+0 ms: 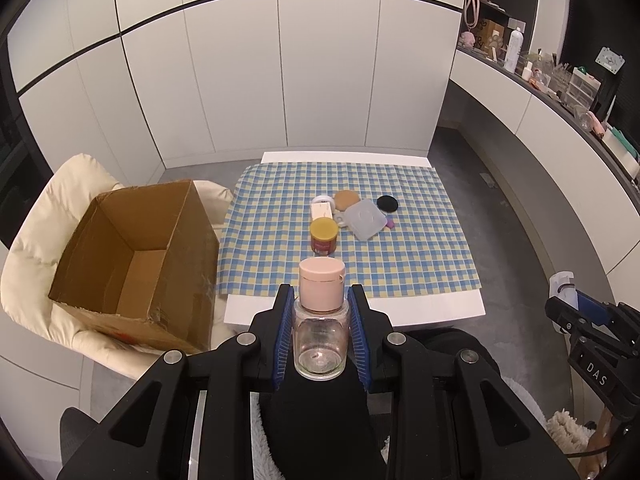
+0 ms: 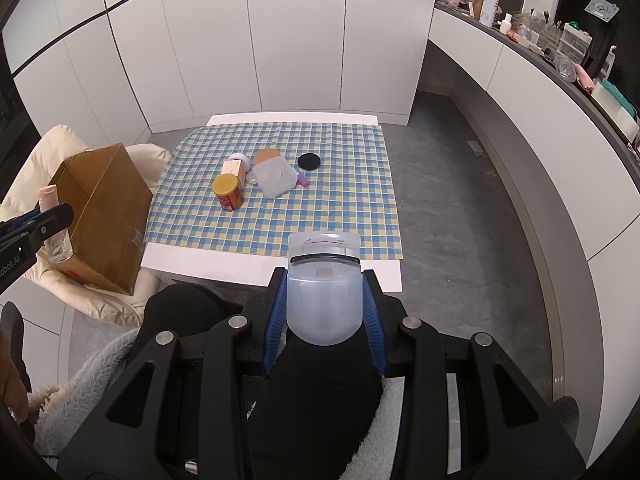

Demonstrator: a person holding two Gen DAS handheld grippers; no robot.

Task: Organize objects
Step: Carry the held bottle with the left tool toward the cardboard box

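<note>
Presently left tool (image 1: 320, 320) clamps bottle (image 1: 320, 332), right tool (image 2: 325, 304) clamps curler (image 2: 324, 296); lower each upright into box (image 1: 132, 256).

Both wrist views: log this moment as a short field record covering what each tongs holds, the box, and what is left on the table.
left tongs: shut on a clear glass bottle with a pink cap, held upright
right tongs: shut on a translucent pale-blue plastic case
brown cardboard box: open, on a cream cushioned chair left of the table; no contents visible
checked blue-and-yellow tablecloth: bears a yellow-lidded red jar, a translucent square container, a black round disc and some smaller items
</note>
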